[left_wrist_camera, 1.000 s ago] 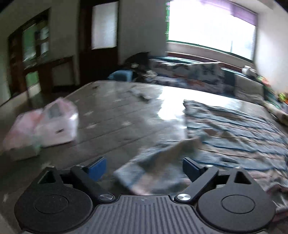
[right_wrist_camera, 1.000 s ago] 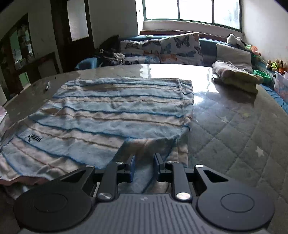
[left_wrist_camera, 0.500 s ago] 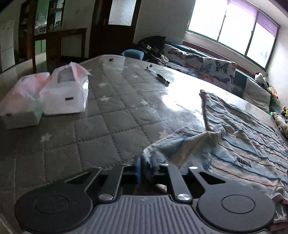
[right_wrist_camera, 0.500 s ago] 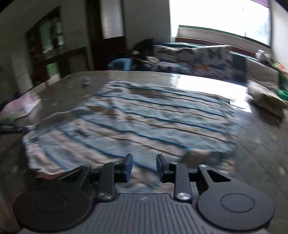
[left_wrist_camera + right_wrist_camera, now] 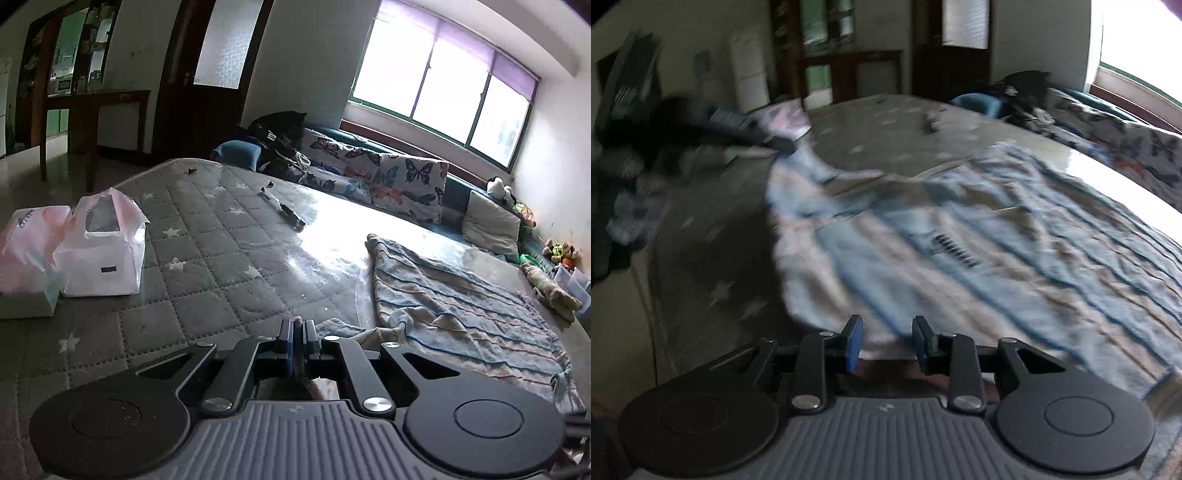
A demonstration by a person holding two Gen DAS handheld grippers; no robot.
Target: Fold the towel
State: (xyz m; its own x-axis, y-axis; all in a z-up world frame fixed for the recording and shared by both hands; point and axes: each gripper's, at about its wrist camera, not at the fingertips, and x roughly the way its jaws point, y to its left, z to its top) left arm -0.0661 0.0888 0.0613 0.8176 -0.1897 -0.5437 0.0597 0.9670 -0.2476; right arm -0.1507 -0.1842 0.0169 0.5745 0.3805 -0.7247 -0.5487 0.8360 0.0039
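Now left tongs [image 5: 297, 336] pinch the towel's [image 5: 461, 314] corner; right tongs [image 5: 886, 341] gape above it.

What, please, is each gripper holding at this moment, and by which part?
The left gripper pinches the towel at its near corner; the right gripper is open, holding nothing.
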